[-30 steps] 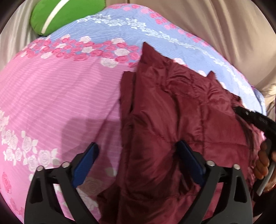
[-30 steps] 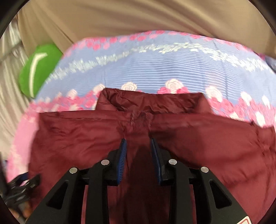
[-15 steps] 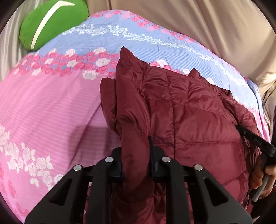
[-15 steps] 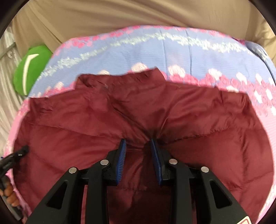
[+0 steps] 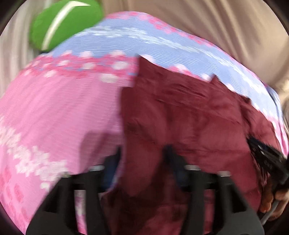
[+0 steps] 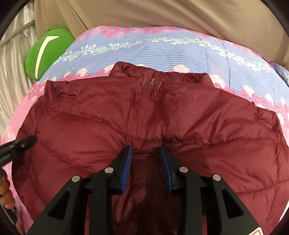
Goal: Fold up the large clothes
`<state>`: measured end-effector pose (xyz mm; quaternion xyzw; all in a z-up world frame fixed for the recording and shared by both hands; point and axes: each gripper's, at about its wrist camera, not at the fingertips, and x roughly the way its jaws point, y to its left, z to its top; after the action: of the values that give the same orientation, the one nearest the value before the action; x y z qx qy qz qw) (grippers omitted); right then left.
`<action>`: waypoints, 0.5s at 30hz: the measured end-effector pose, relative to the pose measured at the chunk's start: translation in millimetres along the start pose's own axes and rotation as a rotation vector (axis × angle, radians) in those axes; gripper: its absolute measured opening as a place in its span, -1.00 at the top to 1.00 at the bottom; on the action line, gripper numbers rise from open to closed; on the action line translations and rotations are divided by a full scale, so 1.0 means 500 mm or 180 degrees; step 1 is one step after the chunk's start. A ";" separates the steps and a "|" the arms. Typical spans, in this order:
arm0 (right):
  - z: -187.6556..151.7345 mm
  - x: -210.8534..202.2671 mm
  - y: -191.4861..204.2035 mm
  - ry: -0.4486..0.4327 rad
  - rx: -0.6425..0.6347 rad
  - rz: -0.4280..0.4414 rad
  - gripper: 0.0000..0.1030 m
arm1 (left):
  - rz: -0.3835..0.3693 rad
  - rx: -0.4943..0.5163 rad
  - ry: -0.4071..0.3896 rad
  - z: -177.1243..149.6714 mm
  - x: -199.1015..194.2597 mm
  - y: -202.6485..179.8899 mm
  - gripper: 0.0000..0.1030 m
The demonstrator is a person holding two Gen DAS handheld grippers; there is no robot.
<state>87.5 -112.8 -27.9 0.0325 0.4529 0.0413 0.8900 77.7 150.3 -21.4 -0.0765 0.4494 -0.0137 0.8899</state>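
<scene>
A dark red quilted jacket (image 6: 144, 117) lies spread on a bed covered by a floral bedsheet (image 6: 162, 48) in pink and pale blue bands. The jacket's collar (image 6: 159, 77) points away from the cameras, toward the blue band, and its body fills the near half of the right wrist view.

The right gripper (image 6: 145, 157) is set low on the middle of the jacket. Its jaws stand only partly apart, and a raised fold of the red fabric sits between the blue pads (image 6: 127, 162), pinched and puckered where it rises into the gap. The pads appear to press on that fold, so this gripper holds the jacket.

The left gripper (image 5: 142, 155) is at the jacket's left edge, where the red fabric meets the pink part of the sheet. Its jaws have just been opening and now stand wide apart. A strip of the jacket's edge lies between them, though the left wrist view is heavily blurred, and the pads seem not to squeeze it. The left finger is over the pink sheet just beside the hem; the right finger is over the jacket.

Each wrist view catches the other tool at its margin, with a hand (image 5: 276, 200) wrapped around the handle. A green cushion (image 6: 45, 52) with a white stripe rests at the far left corner of the bed, against a beige curtain (image 6: 162, 16).
</scene>
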 end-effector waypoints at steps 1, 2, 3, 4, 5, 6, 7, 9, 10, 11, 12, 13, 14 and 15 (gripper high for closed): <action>0.000 0.000 -0.002 0.0007 0.0010 0.0015 0.37 | 0.0057 -0.0080 -0.0082 0.001 -0.006 0.019 -0.61; 0.000 0.001 -0.004 0.0013 0.0026 0.0038 0.37 | 0.0061 -0.0126 -0.0108 0.001 -0.006 0.033 -0.62; 0.000 0.003 -0.006 0.0016 0.0040 0.0055 0.37 | -0.0016 -0.0174 -0.0023 0.001 0.006 0.046 -0.62; -0.001 0.005 -0.008 0.0016 0.0049 0.0066 0.37 | -0.0151 -0.0227 0.0070 0.000 0.019 0.052 -0.61; -0.002 0.008 -0.008 0.0013 0.0049 0.0064 0.37 | -0.0273 -0.0276 0.0142 -0.001 0.028 0.054 -0.58; -0.001 0.010 -0.006 0.0009 0.0042 0.0052 0.37 | -0.0439 -0.0321 0.0224 -0.003 0.040 0.053 -0.45; -0.002 0.009 -0.003 0.0002 0.0023 0.0029 0.37 | -0.0490 -0.0296 0.0210 -0.005 0.044 0.045 -0.38; -0.003 0.009 0.001 -0.0008 -0.0002 -0.0008 0.37 | -0.0655 -0.0157 0.0235 -0.003 0.044 0.021 0.23; -0.004 0.010 0.002 -0.0010 -0.0008 -0.0020 0.37 | -0.0728 -0.0178 0.0269 0.000 0.042 0.013 0.40; -0.004 0.010 0.004 -0.0015 -0.0021 -0.0039 0.37 | -0.0706 -0.0137 0.0249 0.004 0.036 0.004 0.50; -0.005 0.009 0.005 -0.0018 -0.0030 -0.0047 0.37 | -0.0703 -0.0089 0.0222 0.005 0.028 -0.004 0.68; -0.005 0.009 0.006 -0.0024 -0.0043 -0.0063 0.37 | -0.0701 -0.0061 0.0158 0.008 0.010 -0.013 0.76; -0.006 0.009 0.007 -0.0030 -0.0051 -0.0074 0.37 | -0.0724 -0.0047 0.0117 0.011 -0.003 -0.020 0.78; -0.007 0.009 0.008 -0.0036 -0.0061 -0.0085 0.37 | -0.0758 -0.0023 0.0061 0.015 -0.022 -0.029 0.81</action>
<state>87.3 -108.2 -33.1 0.0182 0.4477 0.0336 0.8933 77.9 138.0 -5.9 -0.1323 0.4457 -0.1185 0.8774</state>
